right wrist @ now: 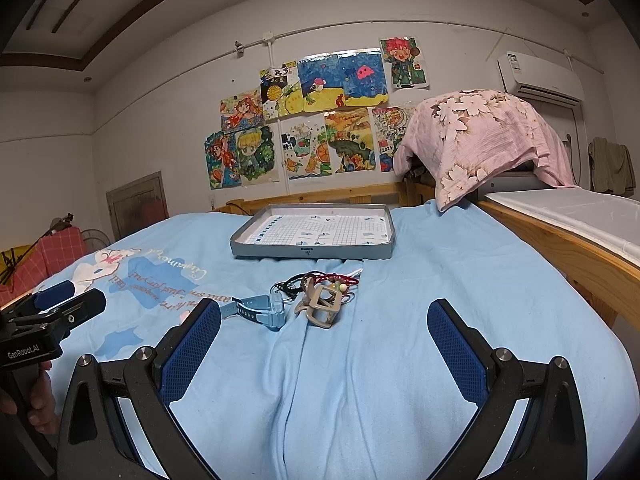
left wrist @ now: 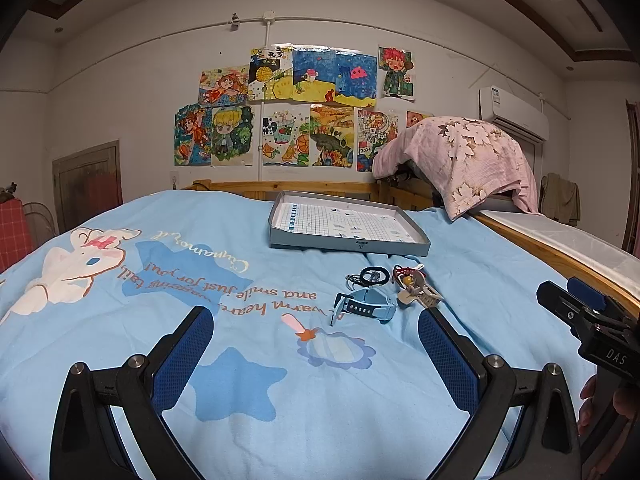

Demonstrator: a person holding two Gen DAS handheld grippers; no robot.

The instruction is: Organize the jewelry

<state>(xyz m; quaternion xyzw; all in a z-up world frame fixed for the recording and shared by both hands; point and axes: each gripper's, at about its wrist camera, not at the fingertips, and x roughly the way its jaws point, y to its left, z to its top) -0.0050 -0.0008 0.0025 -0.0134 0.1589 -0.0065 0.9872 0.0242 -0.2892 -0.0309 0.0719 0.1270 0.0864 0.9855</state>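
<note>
On the light blue bedspread lies a small heap of jewelry: a pale blue watch [left wrist: 366, 307] [right wrist: 260, 312], a black cord bracelet [left wrist: 374, 275] [right wrist: 290, 282], a red braided bracelet with beads [left wrist: 408, 274] [right wrist: 336, 280] and a beige geometric hair clip [left wrist: 418, 294] [right wrist: 322, 306]. Beyond them sits a shallow grey tray [left wrist: 348, 242] [right wrist: 312, 251] lined with grid paper, nothing in it. My left gripper [left wrist: 316, 322] stands open short of the watch. My right gripper [right wrist: 324, 318] is open too, just in front of the clip. Neither holds anything.
A wooden bed rail [right wrist: 560, 240] runs along the right side. A pink floral cloth [right wrist: 480, 136] covers something at the bed's head. Drawings hang on the far wall. A person's hand [right wrist: 40, 404] grips the left tool's handle.
</note>
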